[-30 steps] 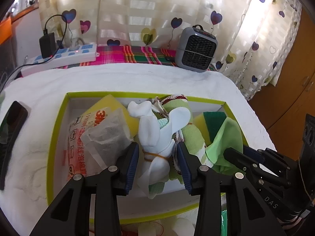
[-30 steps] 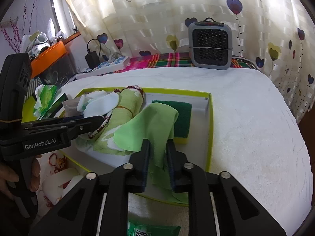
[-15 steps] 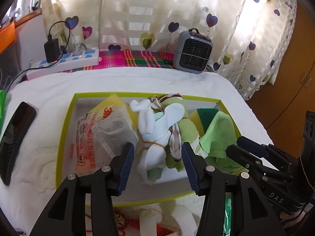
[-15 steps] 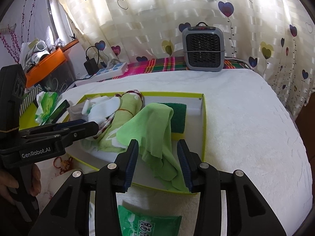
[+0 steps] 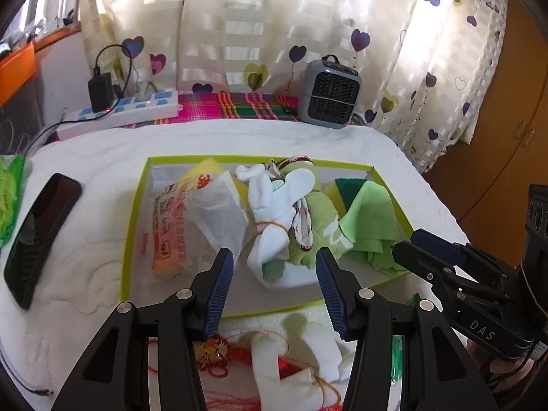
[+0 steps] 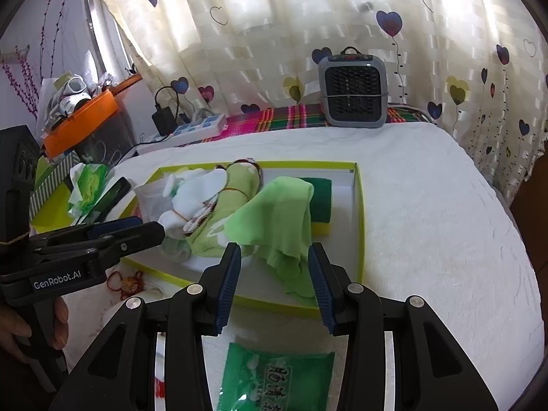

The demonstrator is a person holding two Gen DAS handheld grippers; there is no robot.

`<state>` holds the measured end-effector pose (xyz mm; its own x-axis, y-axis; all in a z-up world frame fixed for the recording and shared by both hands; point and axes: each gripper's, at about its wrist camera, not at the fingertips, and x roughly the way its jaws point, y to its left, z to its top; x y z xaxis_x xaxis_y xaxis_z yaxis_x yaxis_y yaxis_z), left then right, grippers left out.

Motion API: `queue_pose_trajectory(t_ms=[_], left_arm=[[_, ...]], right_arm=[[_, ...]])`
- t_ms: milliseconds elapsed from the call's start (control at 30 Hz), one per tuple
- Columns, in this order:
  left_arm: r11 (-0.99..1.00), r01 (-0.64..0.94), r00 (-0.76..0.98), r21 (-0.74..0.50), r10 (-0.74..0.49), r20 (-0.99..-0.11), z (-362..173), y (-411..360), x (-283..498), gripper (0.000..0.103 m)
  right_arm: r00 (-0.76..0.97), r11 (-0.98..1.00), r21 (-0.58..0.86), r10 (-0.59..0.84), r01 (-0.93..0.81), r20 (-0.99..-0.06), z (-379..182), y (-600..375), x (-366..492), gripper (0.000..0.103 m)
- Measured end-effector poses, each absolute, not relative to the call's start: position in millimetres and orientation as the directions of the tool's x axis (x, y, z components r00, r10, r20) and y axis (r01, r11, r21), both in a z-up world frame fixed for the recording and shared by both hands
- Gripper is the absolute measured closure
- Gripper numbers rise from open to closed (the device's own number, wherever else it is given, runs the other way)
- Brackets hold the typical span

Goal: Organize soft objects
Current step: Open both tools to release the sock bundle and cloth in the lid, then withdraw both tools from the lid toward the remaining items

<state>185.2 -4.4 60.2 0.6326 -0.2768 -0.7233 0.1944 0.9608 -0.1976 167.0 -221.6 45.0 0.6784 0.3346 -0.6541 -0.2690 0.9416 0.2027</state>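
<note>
Left gripper [image 5: 274, 286] spread, nothing pinched, white sock bundle [image 5: 274, 212] just beyond tips at 12 o'clock inside yellow-green tray [image 5: 132, 226]. Right gripper [image 6: 274, 282] spread too, empty, green cloth [image 6: 279, 215] draped in tray at 12 o'clock. Green packet [image 6: 274, 376] outside tray at 6 o'clock.

Along the top of both views, cream curtains [image 5: 274, 34] printed with hearts. Below them, right of centre, a small grey fan heater [image 5: 329, 100] on a strip of bright plaid cloth [image 5: 239, 105]. Upper left, a white power strip [image 5: 120, 114] with a black charger [image 5: 100, 91] plugged in. At the far left edge, an orange shelf [image 6: 82, 118] piled with clutter. Left of centre in the left wrist view, a black phone [image 5: 39, 234] lying flat on the white blanket [image 6: 445, 222]. Right edge, brown wooden cupboard doors [image 5: 513, 144].
</note>
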Motion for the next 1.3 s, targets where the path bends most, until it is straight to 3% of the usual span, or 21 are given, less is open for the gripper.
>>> queue_pose_trajectory(t_ms=[300, 433, 967, 1300], left_arm=[[0.96, 0.229, 0.665, -0.162, -0.276, -0.694, 71.2, 0.5, 158.0, 0.053], [0.96, 0.239, 0.67, -0.146, -0.272, -0.69, 73.1, 4.3, 146.1, 0.053], [0.958, 0.242, 0.655, -0.154, -0.279, -0.702, 64.7, 23.2, 122.6, 0.052], [0.958, 0.18, 0.662, -0.223, -0.286, -0.693, 57.7, 61.0, 112.8, 0.052]], right_arm=[[0.685, 0.944, 0.217, 0.33, -0.25, -0.649, 47.9, -220.6, 145.9, 0.06], [0.682, 0.949, 0.208, 0.315, -0.236, -0.66, 46.0, -220.4, 137.0, 0.051], [0.679, 0.962, 0.185, 0.273, -0.201, -0.681, 41.2, -210.0, 109.1, 0.05], [0.678, 0.97, 0.178, 0.244, -0.167, -0.693, 38.7, -215.0, 92.4, 0.05]])
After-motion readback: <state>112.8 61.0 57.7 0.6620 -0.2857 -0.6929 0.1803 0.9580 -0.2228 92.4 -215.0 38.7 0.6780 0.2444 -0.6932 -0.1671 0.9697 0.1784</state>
